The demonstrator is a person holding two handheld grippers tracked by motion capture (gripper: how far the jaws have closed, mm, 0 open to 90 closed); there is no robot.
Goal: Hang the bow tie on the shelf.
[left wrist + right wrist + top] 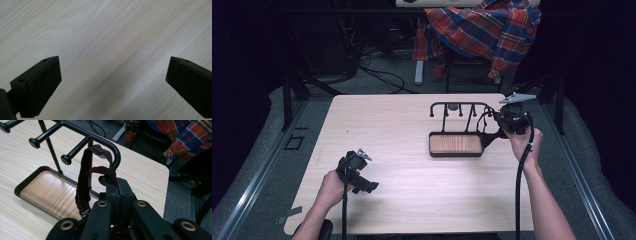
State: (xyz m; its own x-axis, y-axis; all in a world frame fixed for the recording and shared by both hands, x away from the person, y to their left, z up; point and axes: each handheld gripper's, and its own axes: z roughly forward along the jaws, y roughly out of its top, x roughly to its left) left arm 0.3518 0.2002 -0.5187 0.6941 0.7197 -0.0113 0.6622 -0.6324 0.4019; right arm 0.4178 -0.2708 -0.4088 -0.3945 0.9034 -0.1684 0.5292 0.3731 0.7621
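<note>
Table (412,200): filling the middle of the high view, pale wood, carrying the rack right of centre.
Rack (455,144): black wire stand with a wood-floored tray, standing right of centre in the high view; row of knobbed pegs (75,151) running across the upper left of the right gripper view.
Strap (83,182): dark red band, lying draped over the curved end of the rack's top bar at centre of the right gripper view, loop hanging down toward the tray.
Right gripper (117,192): pressing jaws together on the strap's near end, low centre of its own view; sitting beside the rack's right end in the high view (494,131).
Left gripper (369,186): idling at lower left of the high view, jaws spread wide over bare wood, gripping nothing.
Progress: hanging seemingly well under way, with the strap already over the bar.
Remaining: likely letting go and backing the right gripper away.
</note>
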